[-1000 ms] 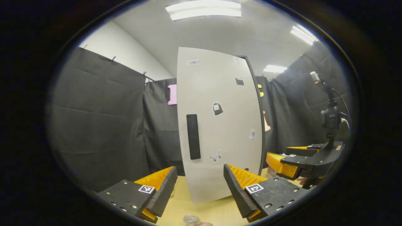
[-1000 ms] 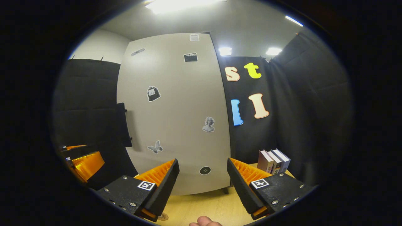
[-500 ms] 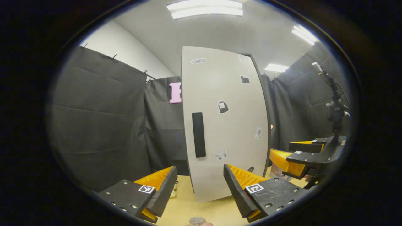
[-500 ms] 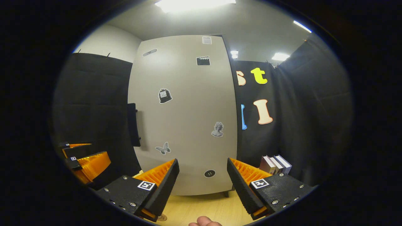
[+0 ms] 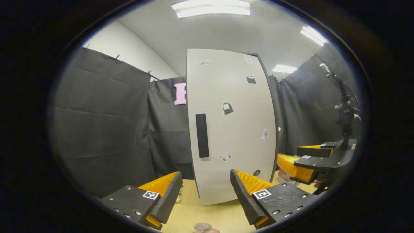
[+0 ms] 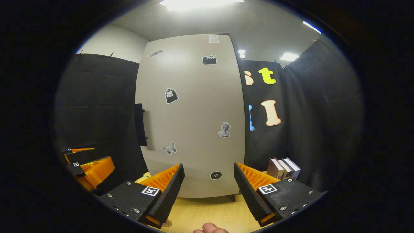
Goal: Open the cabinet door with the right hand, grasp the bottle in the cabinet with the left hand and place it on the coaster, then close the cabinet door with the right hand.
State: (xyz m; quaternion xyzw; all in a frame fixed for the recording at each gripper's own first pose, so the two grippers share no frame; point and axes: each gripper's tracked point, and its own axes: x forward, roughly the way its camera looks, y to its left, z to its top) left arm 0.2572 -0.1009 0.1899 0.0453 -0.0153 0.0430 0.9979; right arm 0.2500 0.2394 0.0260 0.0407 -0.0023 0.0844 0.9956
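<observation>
Standing shut on the worktop (image 6: 207, 212), the tall pale cabinet door (image 6: 194, 113) takes up the middle of both views, and across the last second it has slid toward the centre of the right gripper view while its far edge has turned a little more toward that camera. That suggests the right gripper (image 6: 208, 186) is being lined up with the door, though it remains well short of it. The dark upright handle (image 5: 201, 135) on the door's left edge has not been touched, so the opening step looks not yet begun. Both grippers have their jaws wide apart with nothing between them; the left gripper (image 5: 205, 191) hangs back, facing the handle side. The bottle cannot be seen and is presumably behind the closed door. A few books (image 6: 283, 167) stand on the worktop to the right of the cabinet. The coaster cannot be made out with confidence.
</observation>
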